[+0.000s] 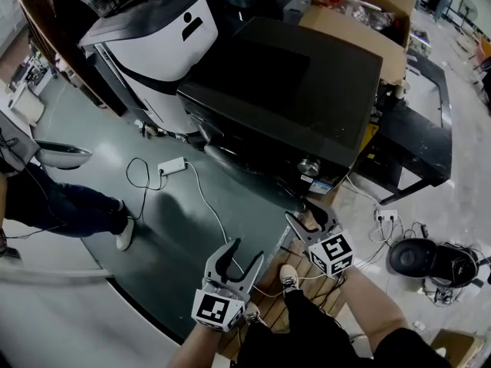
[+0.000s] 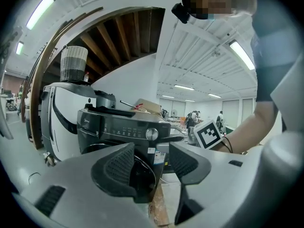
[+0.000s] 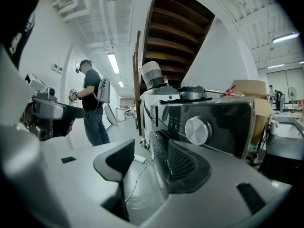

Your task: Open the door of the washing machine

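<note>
The black washing machine [image 1: 284,90] stands ahead of me, its front facing down-left with a silver knob [image 1: 309,166] and the round door [image 1: 230,153] shut. My left gripper [image 1: 245,251] is open over the green floor, short of the door. My right gripper [image 1: 304,213] is open just below the knob corner, nothing between its fingers. In the left gripper view the door [image 2: 142,172] shows between the open left gripper [image 2: 152,163] jaws. In the right gripper view the door [image 3: 160,156] and knob [image 3: 198,130] are close to the right pad of the right gripper [image 3: 149,160].
A white machine [image 1: 157,44] stands left of the washer, a cardboard box [image 1: 360,10] behind it. A power strip [image 1: 171,165] and its cable lie on the floor. A person's legs [image 1: 69,205] are at the left. A black round device [image 1: 414,257] with cables sits right.
</note>
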The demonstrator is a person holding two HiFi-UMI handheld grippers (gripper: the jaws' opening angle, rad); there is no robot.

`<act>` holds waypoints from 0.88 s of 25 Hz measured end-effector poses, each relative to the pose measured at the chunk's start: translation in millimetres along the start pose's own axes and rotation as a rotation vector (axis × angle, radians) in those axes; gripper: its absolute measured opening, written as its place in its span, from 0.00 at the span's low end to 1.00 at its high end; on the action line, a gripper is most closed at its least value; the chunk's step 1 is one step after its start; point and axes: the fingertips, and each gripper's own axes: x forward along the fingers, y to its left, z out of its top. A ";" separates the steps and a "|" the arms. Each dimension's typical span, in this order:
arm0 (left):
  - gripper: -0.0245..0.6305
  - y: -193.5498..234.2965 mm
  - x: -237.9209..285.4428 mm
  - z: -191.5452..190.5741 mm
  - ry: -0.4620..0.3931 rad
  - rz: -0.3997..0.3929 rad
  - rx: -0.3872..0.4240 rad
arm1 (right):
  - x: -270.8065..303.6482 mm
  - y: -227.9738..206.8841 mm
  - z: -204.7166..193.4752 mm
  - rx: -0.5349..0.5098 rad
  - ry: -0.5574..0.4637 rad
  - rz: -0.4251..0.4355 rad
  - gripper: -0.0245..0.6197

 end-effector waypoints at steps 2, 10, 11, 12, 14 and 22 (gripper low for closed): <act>0.39 4.5 8.9 -6.5 0.024 0.011 -0.011 | 12.9 -9.9 -14.9 0.010 0.023 0.011 0.39; 0.39 33.6 36.8 -33.5 0.042 0.075 -0.045 | 64.6 -40.9 -81.4 0.024 0.139 0.033 0.39; 0.39 37.4 39.0 -37.0 0.046 0.081 -0.049 | 70.4 -43.2 -89.3 0.025 0.153 0.036 0.39; 0.39 40.9 41.1 -40.6 0.049 0.087 -0.054 | 75.7 -45.3 -97.1 0.026 0.166 0.038 0.39; 0.39 47.1 44.3 -47.8 0.057 0.099 -0.065 | 84.5 -50.0 -111.1 0.024 0.192 0.040 0.39; 0.39 60.2 54.9 -63.4 0.061 0.143 -0.097 | 105.6 -68.7 -144.2 0.008 0.260 0.026 0.37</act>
